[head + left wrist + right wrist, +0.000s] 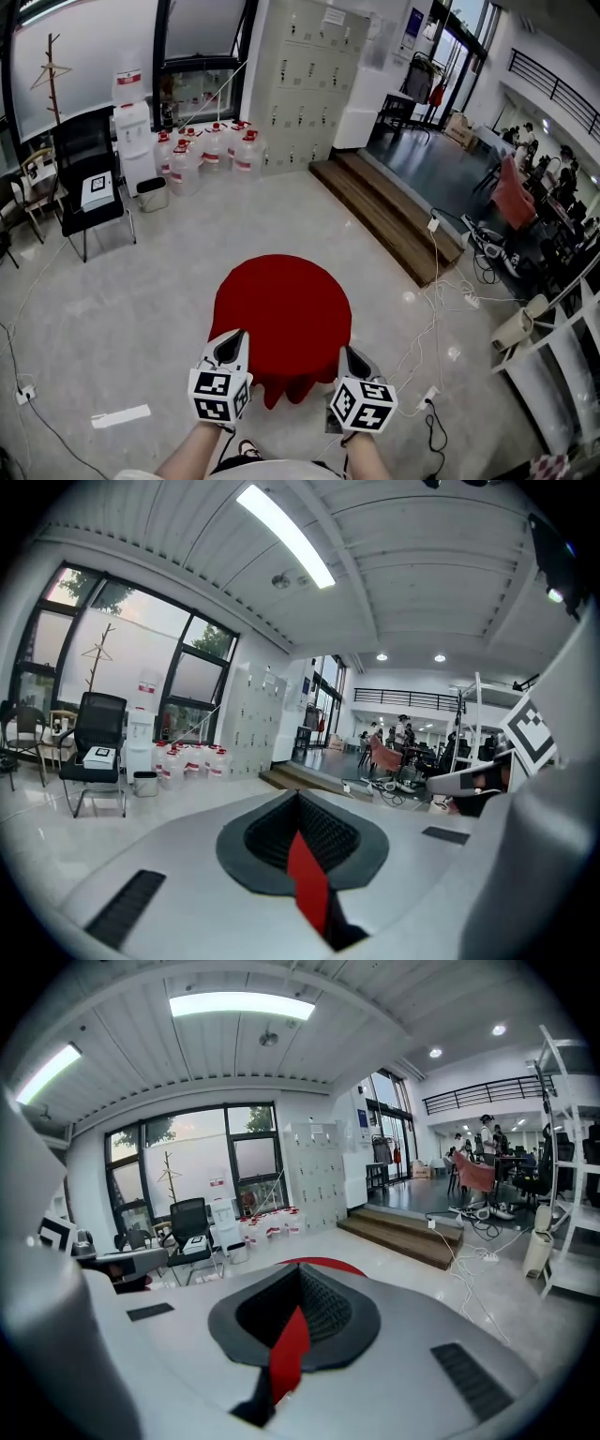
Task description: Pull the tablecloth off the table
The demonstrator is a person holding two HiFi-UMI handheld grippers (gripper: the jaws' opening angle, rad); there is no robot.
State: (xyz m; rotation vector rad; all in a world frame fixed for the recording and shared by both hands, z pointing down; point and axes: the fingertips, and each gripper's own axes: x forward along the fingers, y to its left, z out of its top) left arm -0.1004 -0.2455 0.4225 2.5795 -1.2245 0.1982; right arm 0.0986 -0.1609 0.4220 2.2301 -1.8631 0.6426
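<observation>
A dark red tablecloth (281,305) covers a small round table in the middle of the head view, its near edge hanging in folds. My left gripper (233,343) sits at the near left edge of the cloth and my right gripper (350,356) at the near right edge. In the left gripper view the jaws (298,799) are closed with a strip of red cloth (307,885) pinched between them. The right gripper view shows the same: closed jaws (300,1277) pinch a red strip of cloth (288,1356), and the red tabletop (323,1263) shows just beyond them.
A black chair (89,178), a water dispenser (132,131) and several water bottles (211,145) stand at the back left. Wooden steps (394,211) run along the right, with cables (441,300) on the floor beside them. A white strip (120,415) lies on the floor at the left.
</observation>
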